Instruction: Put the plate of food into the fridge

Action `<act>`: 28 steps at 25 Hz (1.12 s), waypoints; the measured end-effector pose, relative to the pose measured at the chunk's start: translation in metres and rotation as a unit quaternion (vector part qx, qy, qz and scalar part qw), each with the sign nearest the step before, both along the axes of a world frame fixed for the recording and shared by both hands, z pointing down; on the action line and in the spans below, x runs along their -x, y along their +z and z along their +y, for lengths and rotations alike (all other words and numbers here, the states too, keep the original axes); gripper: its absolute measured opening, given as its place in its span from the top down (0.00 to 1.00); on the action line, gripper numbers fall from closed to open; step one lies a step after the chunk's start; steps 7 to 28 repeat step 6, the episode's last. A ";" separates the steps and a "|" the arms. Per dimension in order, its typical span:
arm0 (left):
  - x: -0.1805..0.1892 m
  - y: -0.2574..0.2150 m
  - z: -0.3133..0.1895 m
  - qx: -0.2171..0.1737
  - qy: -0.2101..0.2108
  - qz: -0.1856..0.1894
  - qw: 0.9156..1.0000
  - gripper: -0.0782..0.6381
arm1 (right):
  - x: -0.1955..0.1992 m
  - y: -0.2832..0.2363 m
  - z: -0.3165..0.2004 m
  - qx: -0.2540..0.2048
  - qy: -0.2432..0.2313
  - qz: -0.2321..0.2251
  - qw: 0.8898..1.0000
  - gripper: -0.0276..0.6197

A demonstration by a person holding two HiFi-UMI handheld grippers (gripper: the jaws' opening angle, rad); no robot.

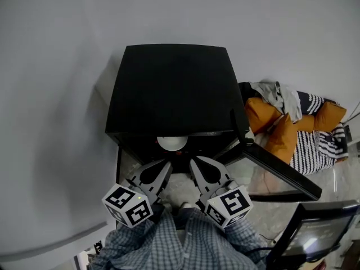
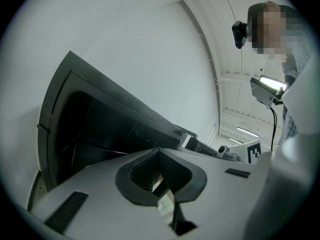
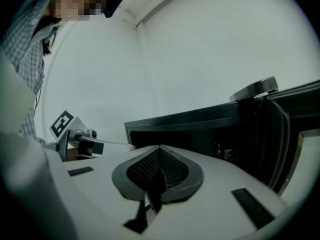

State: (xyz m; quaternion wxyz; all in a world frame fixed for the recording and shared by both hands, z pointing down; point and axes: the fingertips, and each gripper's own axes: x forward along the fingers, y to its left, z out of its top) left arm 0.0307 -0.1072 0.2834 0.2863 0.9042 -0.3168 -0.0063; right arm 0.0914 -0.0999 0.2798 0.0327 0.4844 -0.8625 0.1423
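Together, left tongs and right tongs, closed, face the fridge.

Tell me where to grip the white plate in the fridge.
Probably its near rim: the plate shows only that arc at the open front of the fridge, the rest hidden under the top. Come from the front, jaws above and below the rim.

We log colours | fridge black | plate white | left gripper and right gripper pale grey, dark pads, black-and-white square markers | shirt blue-white check | cushions orange | blanket navy-white stripes | wall white
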 end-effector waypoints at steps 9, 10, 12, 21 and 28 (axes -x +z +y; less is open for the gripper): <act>-0.001 0.002 0.001 0.000 -0.003 -0.001 1.000 0.88 | -0.003 0.001 0.002 -0.002 0.000 -0.001 1.000 0.95; -0.001 0.002 0.001 0.000 -0.003 -0.001 1.000 0.88 | -0.003 0.001 0.002 -0.002 0.000 -0.001 1.000 0.95; -0.001 0.002 0.001 0.000 -0.003 -0.001 1.000 0.88 | -0.003 0.001 0.002 -0.002 0.000 -0.001 1.000 0.95; -0.001 0.002 0.001 0.000 -0.003 -0.001 1.000 0.88 | -0.003 0.001 0.002 -0.002 0.000 -0.001 1.000 0.95; -0.001 0.002 0.001 0.000 -0.003 -0.001 1.000 0.88 | -0.003 0.001 0.002 -0.002 0.000 -0.001 1.000 0.95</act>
